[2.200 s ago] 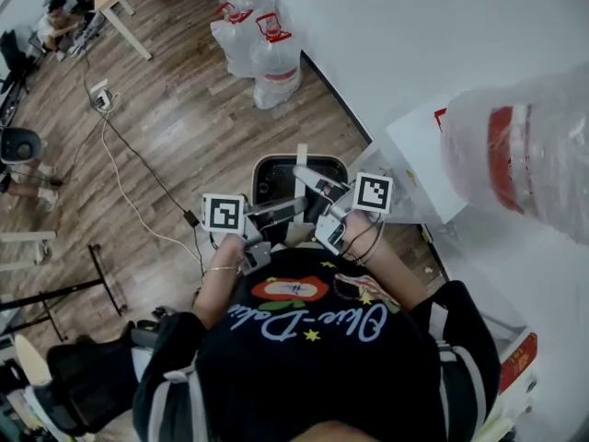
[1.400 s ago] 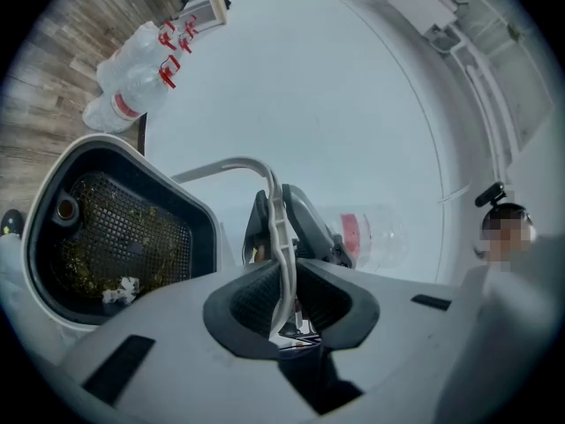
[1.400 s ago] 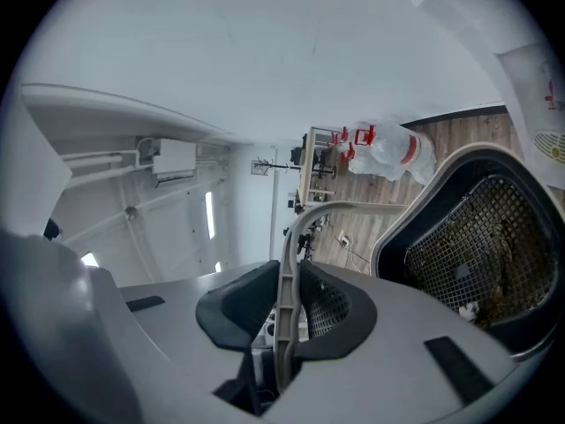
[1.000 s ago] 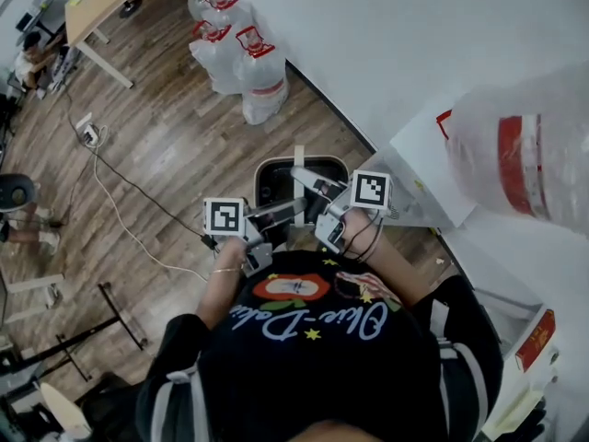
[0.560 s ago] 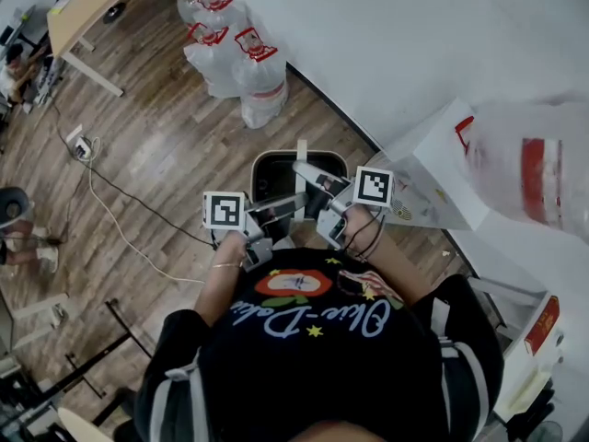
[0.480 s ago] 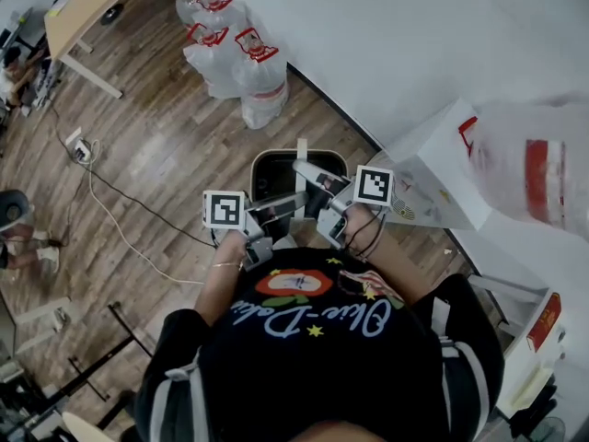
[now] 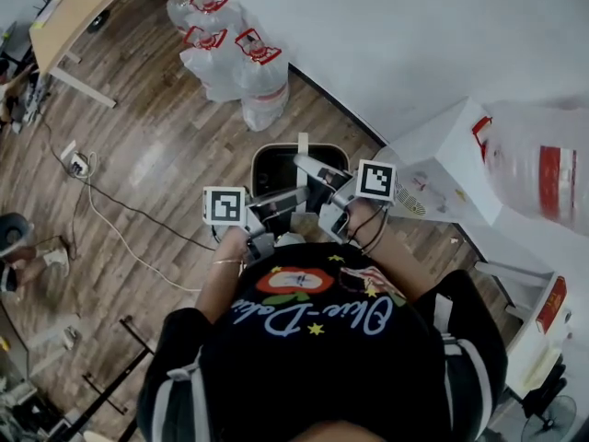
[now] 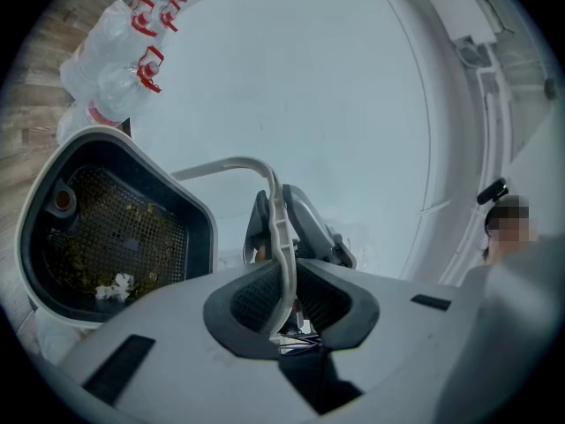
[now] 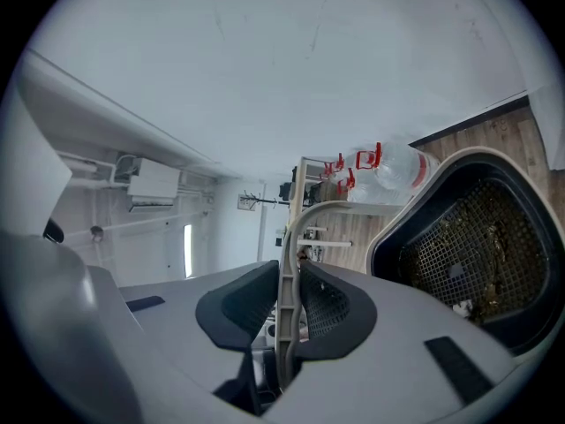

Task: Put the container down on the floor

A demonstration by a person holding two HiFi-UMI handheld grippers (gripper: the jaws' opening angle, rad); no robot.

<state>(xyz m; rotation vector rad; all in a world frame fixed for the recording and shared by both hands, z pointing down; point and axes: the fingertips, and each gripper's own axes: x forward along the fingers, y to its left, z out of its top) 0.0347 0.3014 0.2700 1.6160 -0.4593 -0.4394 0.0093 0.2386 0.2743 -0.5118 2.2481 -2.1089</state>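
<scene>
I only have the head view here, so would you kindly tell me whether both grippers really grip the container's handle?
Observer: The left gripper view shows the left gripper clamped on the thin white handle.
Operator: Thank you. And the right one?
Observer: Its own view shows the right gripper pinching that same handle.
Operator: What is inside the container?
Observer: The container holds a dark mesh basket, with crumbs and a few white scraps at the bottom.
</scene>
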